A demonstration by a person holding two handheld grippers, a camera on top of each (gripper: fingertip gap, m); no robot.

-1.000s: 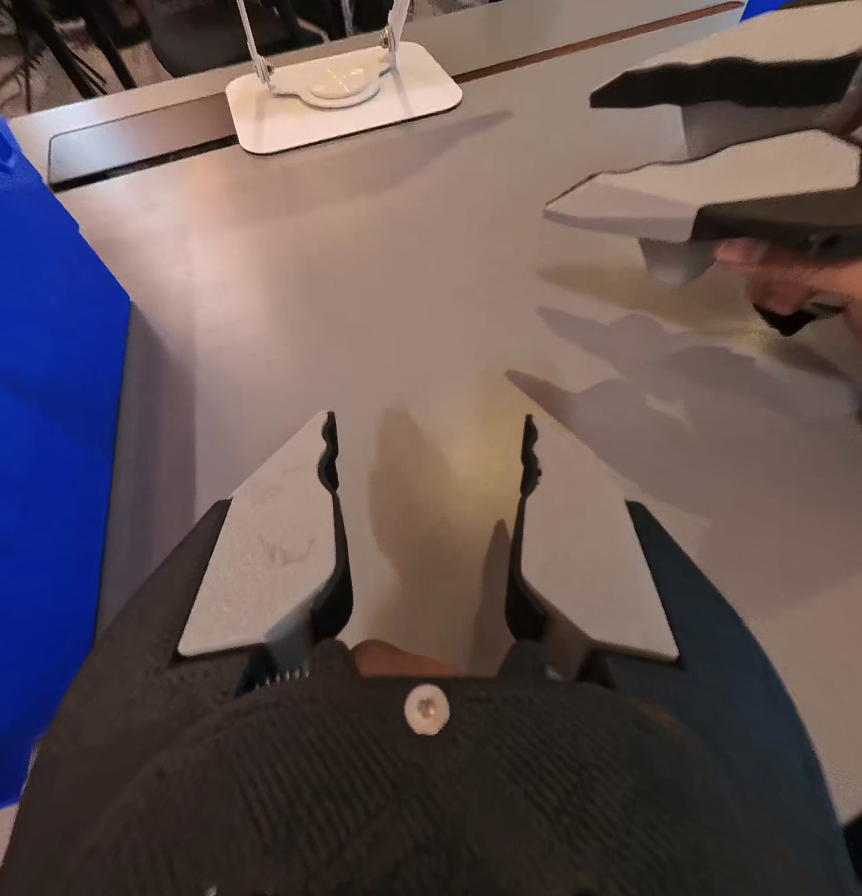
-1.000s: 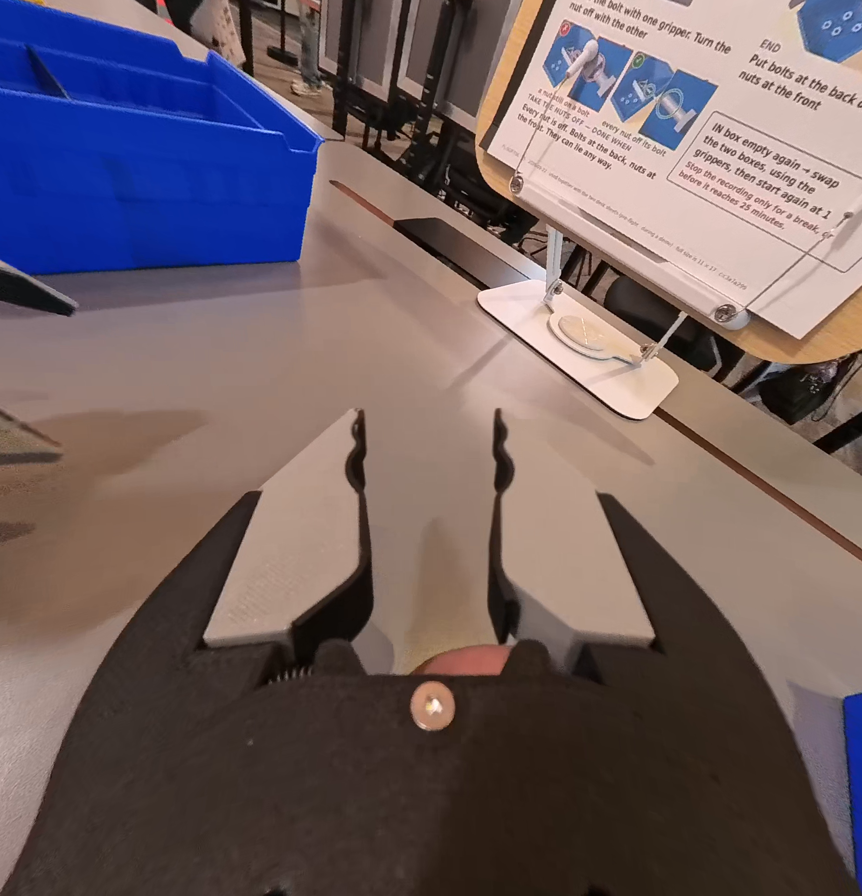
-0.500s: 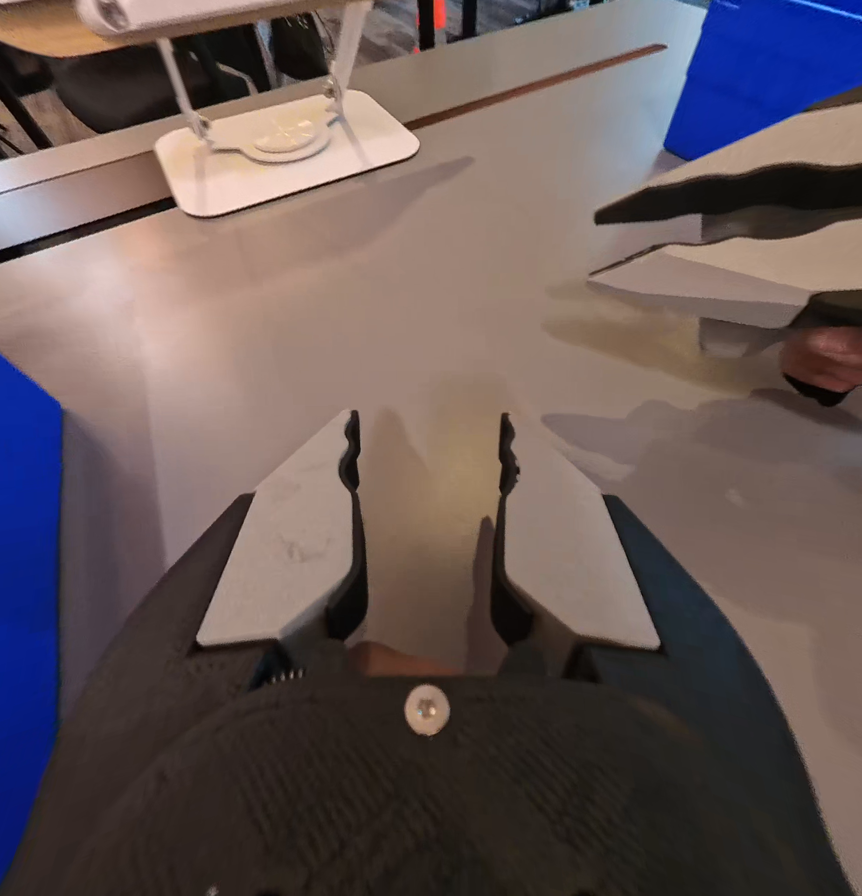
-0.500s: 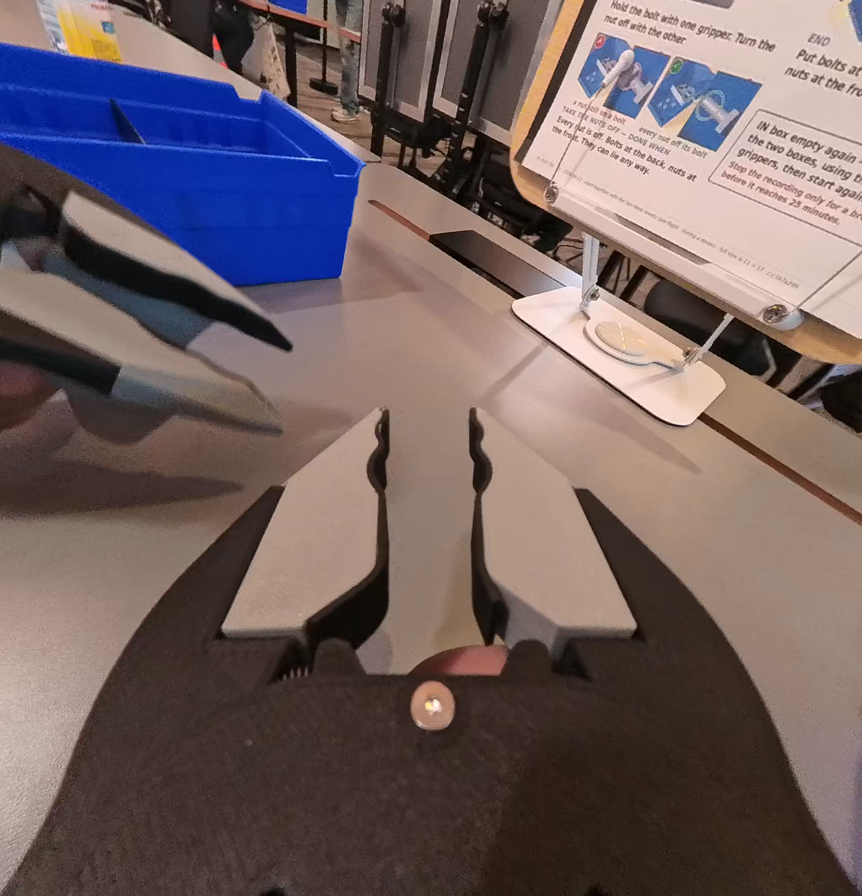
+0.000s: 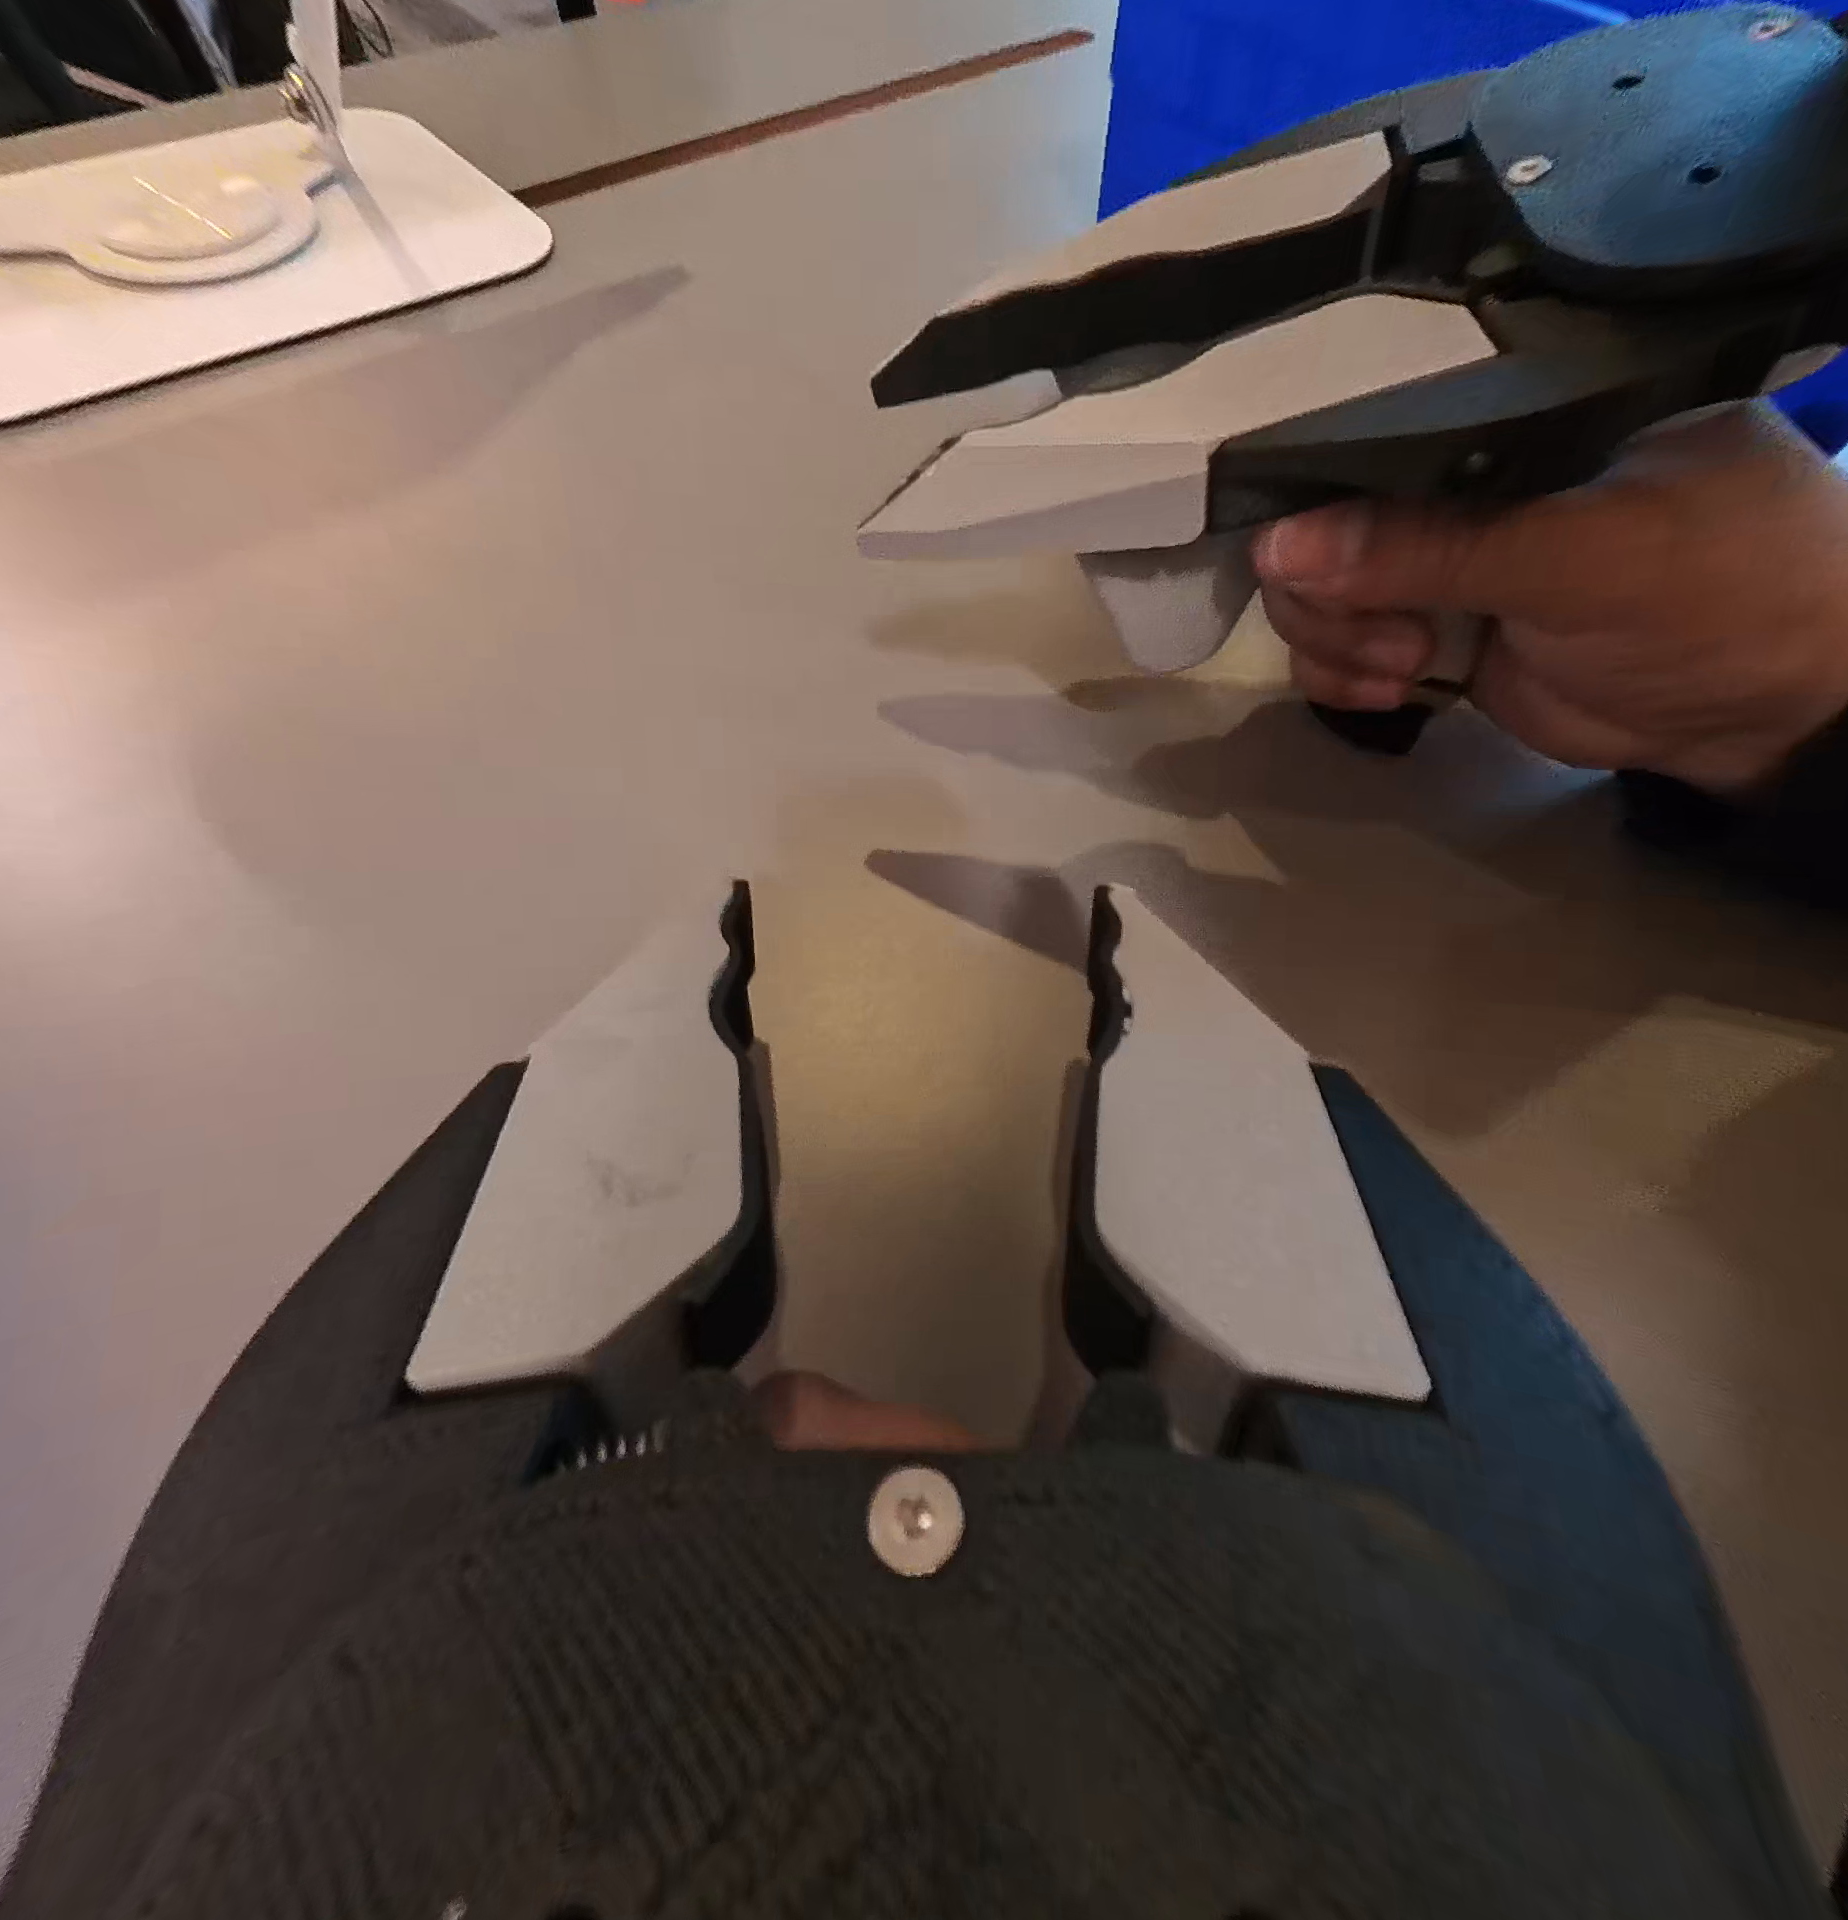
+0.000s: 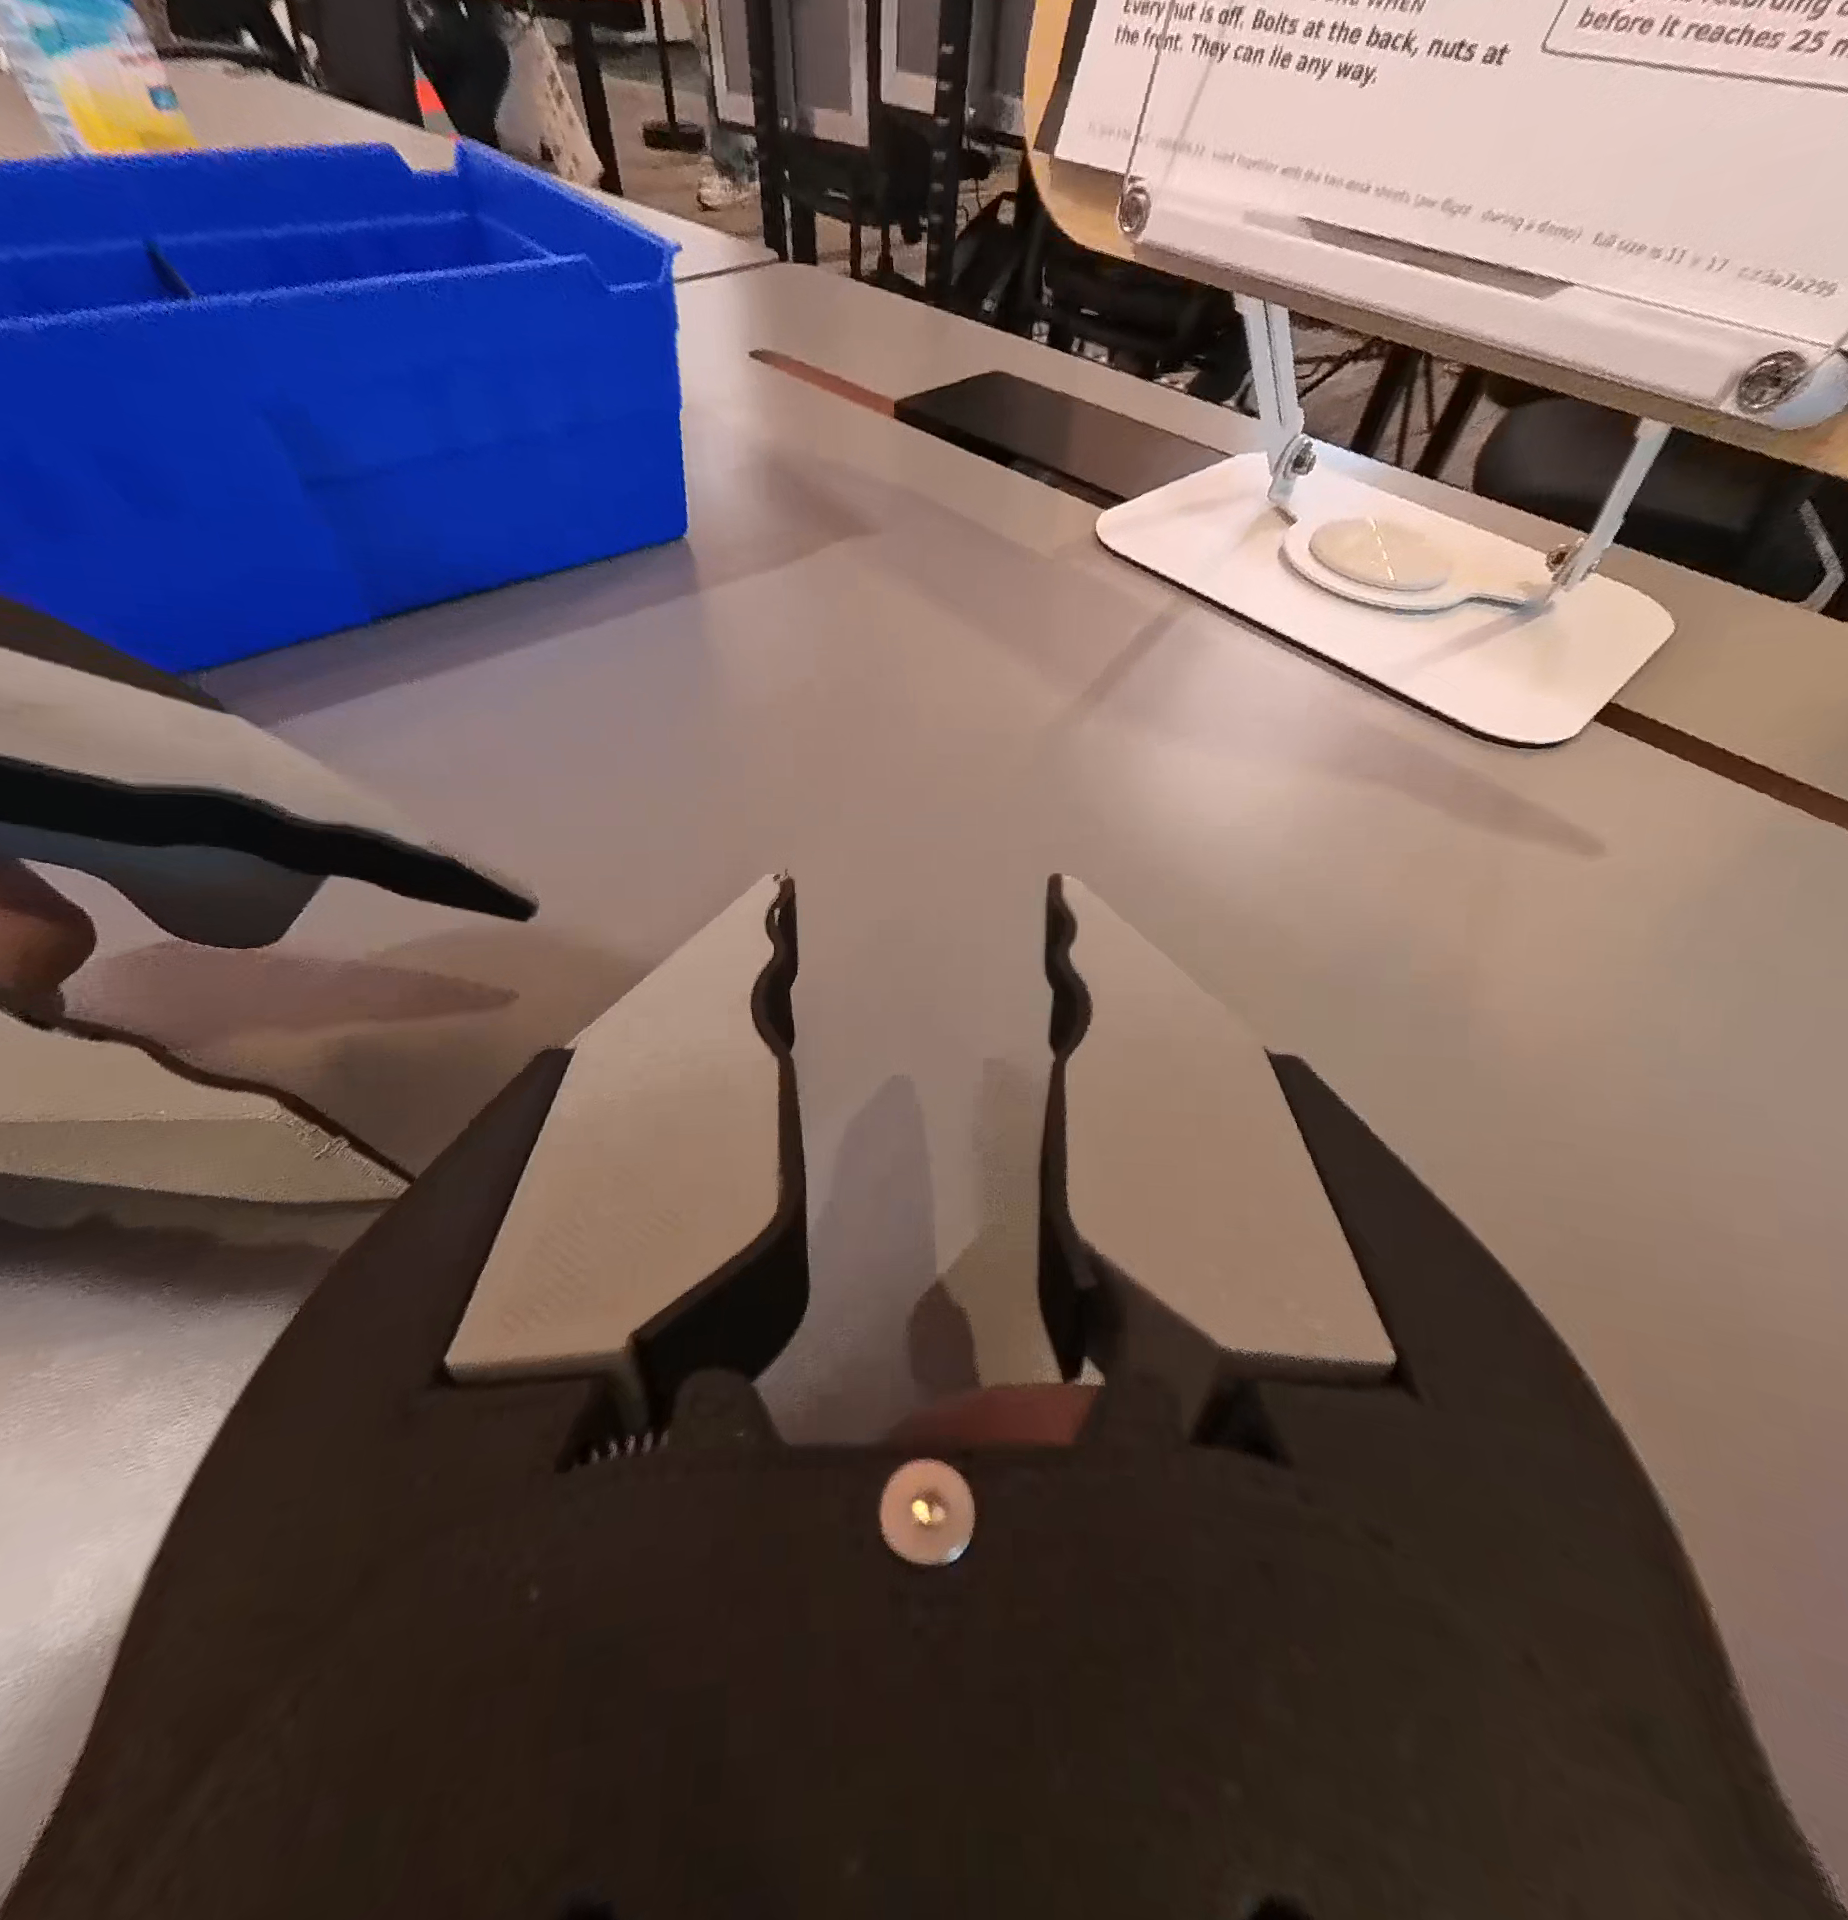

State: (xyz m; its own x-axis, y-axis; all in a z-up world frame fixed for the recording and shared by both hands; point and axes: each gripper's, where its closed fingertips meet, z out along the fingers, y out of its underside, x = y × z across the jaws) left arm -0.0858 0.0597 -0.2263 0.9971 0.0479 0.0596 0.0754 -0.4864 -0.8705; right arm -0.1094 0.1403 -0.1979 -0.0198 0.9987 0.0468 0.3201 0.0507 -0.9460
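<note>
My left gripper (image 5: 920,899) is open and empty, held low over the bare grey table (image 5: 432,727). My right gripper (image 6: 920,883) is also open and empty over the same table (image 6: 1367,1039). In the left wrist view the right gripper (image 5: 870,462) comes in from the upper right, held by a hand (image 5: 1585,623), with its tips a short way ahead and to the right of my left fingers. In the right wrist view the left gripper (image 6: 463,1039) comes in from the left edge, close beside my right gripper's left finger (image 6: 650,1164). Neither touches the other.
A blue divided bin (image 6: 328,416) stands at the back left in the right wrist view; another blue bin (image 5: 1263,94) shows at the top right of the left wrist view. A white stand base (image 6: 1419,613) (image 5: 224,249) carries a printed sheet (image 6: 1471,156). A black slot (image 6: 1045,426) lies in the table.
The left gripper has swung right, so the blue bin at its left is out of view, and the two grippers are closer. Both narrowed half a second ago and have opened wider again.
</note>
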